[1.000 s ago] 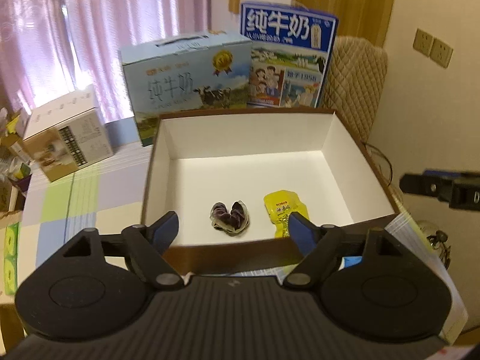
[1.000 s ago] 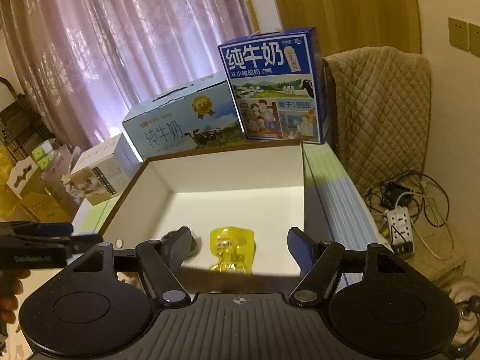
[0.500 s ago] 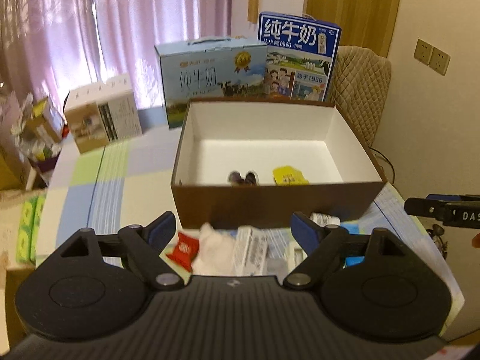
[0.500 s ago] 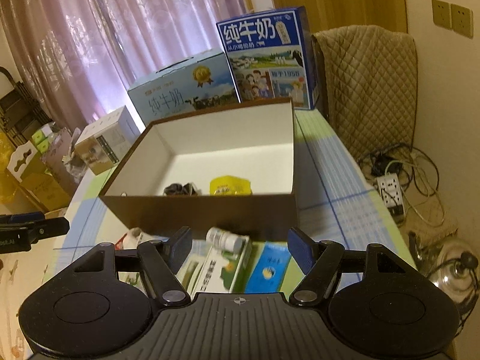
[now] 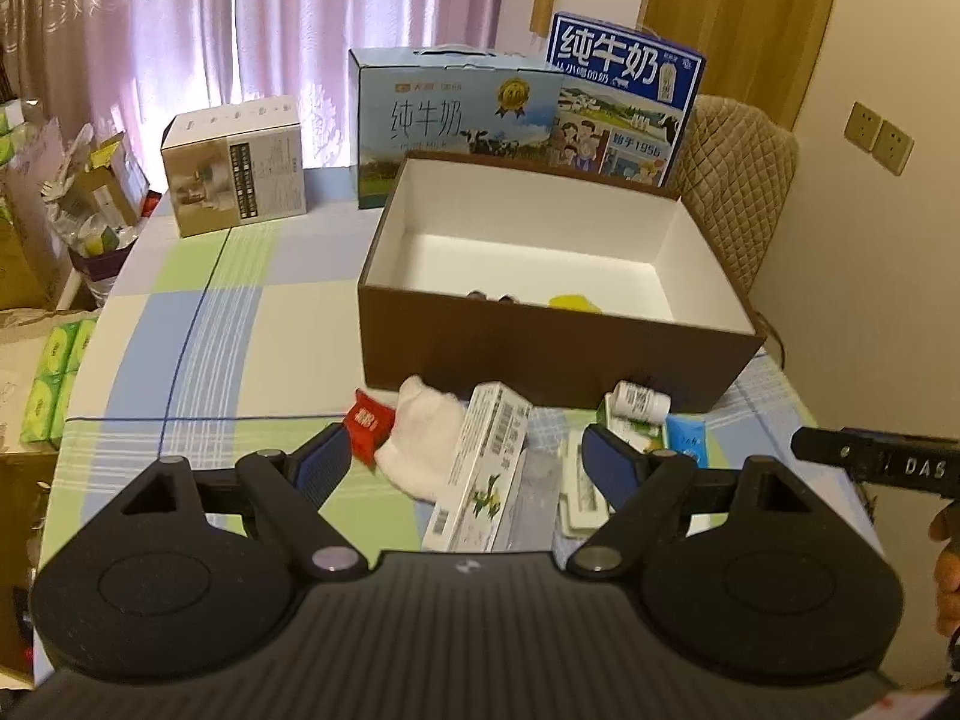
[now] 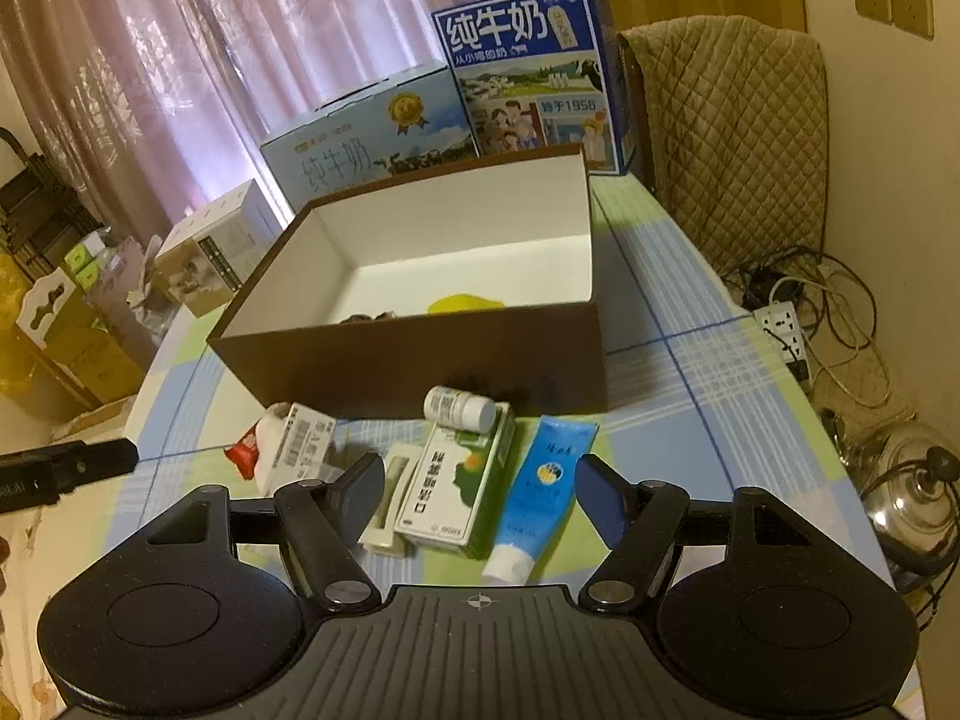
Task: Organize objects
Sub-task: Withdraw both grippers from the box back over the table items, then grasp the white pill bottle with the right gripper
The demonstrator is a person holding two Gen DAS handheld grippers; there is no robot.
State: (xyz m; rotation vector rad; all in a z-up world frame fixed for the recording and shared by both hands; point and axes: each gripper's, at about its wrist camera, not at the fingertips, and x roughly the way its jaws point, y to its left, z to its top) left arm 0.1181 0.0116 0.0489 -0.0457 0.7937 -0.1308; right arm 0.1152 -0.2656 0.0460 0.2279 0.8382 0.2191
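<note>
A brown open box (image 5: 540,354) (image 6: 420,354) with a white inside stands on the checked table; a dark wrapped item (image 5: 492,296) and a yellow packet (image 5: 573,302) (image 6: 465,302) lie in it. In front of it lie a red sachet (image 5: 367,423), a white cloth (image 5: 423,441), a long white carton (image 5: 483,468), a white pill bottle (image 6: 459,408) on a green-white carton (image 6: 459,480), and a blue tube (image 6: 537,486). My left gripper (image 5: 462,459) is open and empty above the long carton. My right gripper (image 6: 480,495) is open and empty above the green carton.
Two milk cartons (image 5: 456,114) (image 5: 624,96) stand behind the box, a small beige carton (image 5: 234,165) at back left. A quilted chair (image 6: 732,132) is at the right, with a power strip and cables (image 6: 792,324) and a kettle (image 6: 912,498) on the floor.
Both grippers have pulled back and away from the box, so the loose items in front of it now show. Both stay open and empty.
</note>
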